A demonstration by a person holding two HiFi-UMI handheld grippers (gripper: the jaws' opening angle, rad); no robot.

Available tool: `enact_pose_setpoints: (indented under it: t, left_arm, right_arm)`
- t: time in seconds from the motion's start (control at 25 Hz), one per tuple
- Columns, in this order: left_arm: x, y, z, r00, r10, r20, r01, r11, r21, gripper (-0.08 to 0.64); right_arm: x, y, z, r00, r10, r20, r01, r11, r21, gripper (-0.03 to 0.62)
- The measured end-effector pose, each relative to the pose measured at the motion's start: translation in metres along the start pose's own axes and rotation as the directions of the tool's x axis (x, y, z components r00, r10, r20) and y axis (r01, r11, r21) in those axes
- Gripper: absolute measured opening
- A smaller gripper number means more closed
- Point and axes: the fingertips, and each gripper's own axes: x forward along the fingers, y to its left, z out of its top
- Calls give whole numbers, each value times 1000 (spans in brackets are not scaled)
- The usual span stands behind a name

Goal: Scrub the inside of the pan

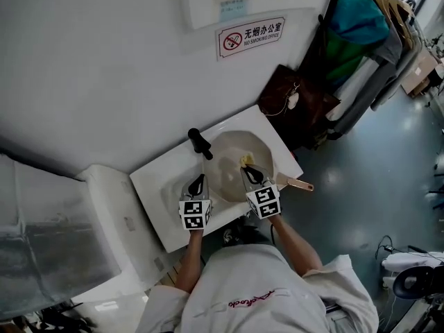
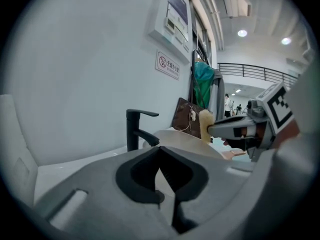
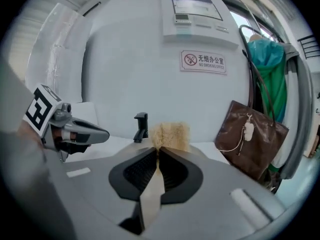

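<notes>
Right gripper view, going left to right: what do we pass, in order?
Left tool → black faucet → sponge, clamped in the right tool → brown bag.

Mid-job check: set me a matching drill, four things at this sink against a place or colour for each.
Things:
1. faucet
2. sponge
3. bag
4. pan handle

Places and colours:
A. held between the jaws of the right gripper
B. brown, off to the right of the sink
C. black, at the sink's back edge
D. points right, out past the sink's edge

Pairs: 1-C, 2-A, 3-B, 4-D
</notes>
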Motion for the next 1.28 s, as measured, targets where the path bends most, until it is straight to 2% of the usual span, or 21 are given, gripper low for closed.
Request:
enact_pose_setpoints:
  t: [0.32, 0.64, 1.0, 1.28]
  left_arm:
    - [-24, -17, 17, 999, -16, 48, 14, 999, 39, 0]
    - [-46, -30, 28, 996, -39, 83, 34, 997, 69, 0]
    - [-52, -29, 43, 992, -41, 116, 32, 996, 82, 0]
    - [-56, -26, 54, 989, -40, 144, 28, 996, 87, 0]
  right_arm:
    - [-43, -6, 17, 994, -86, 67, 88, 995, -39, 23]
    - [-88, -5, 33, 979, -129, 156, 130, 991, 1, 23]
    - [-98, -11, 47, 967, -166, 193, 163, 986, 31, 23]
    - [-99, -7, 51, 965, -167, 203, 166, 986, 21, 23]
